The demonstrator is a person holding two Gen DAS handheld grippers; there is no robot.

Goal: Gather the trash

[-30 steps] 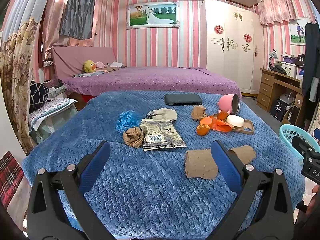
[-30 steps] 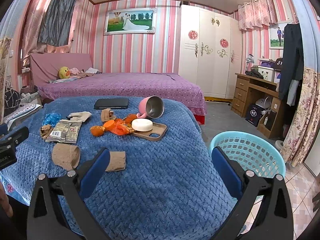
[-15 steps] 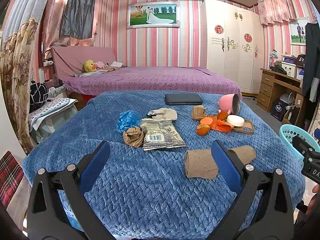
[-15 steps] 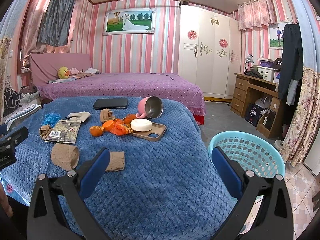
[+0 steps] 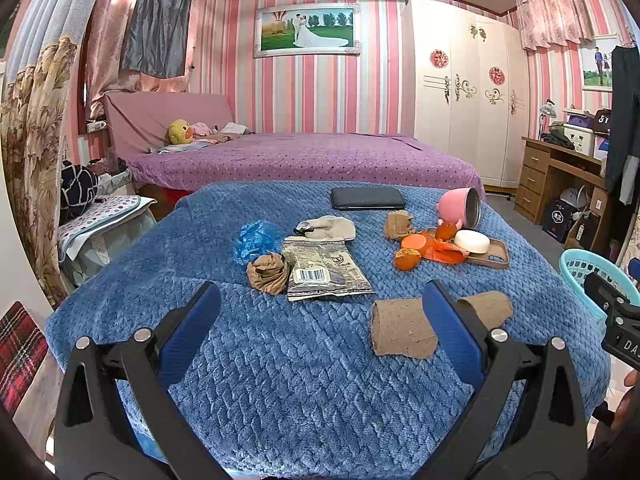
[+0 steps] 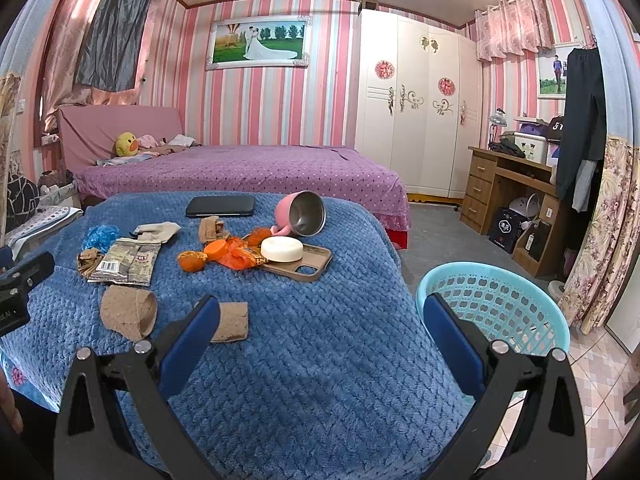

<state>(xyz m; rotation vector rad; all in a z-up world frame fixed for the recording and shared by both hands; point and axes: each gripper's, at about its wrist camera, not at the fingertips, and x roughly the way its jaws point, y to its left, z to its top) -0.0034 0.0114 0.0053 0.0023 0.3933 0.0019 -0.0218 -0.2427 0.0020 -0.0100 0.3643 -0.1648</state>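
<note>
Trash lies on a blue blanket [image 5: 280,360]: two flattened brown paper cups [image 5: 400,332] [image 5: 490,308], a grey snack wrapper [image 5: 324,270], a crumpled brown wad [image 5: 268,272], a blue plastic bag [image 5: 254,236], orange peels and wrapper [image 5: 424,246]. A light-blue basket [image 6: 496,304] stands on the floor at the right of the blanket. My left gripper [image 5: 320,312] is open and empty, hovering before the cups. My right gripper [image 6: 320,320] is open and empty, with the second cup [image 6: 230,322] by its left finger.
A pink mug [image 6: 300,214] lies on its side beside a white soap [image 6: 282,249] on a phone case [image 6: 304,266]. A black case [image 6: 220,206] and a beige cloth [image 5: 328,228] lie farther back. A purple bed, wardrobe and desk stand behind.
The right wrist view has shifted very slightly; the cups and basket sit a touch differently in frame. The left gripper has not moved. Both stay open.
</note>
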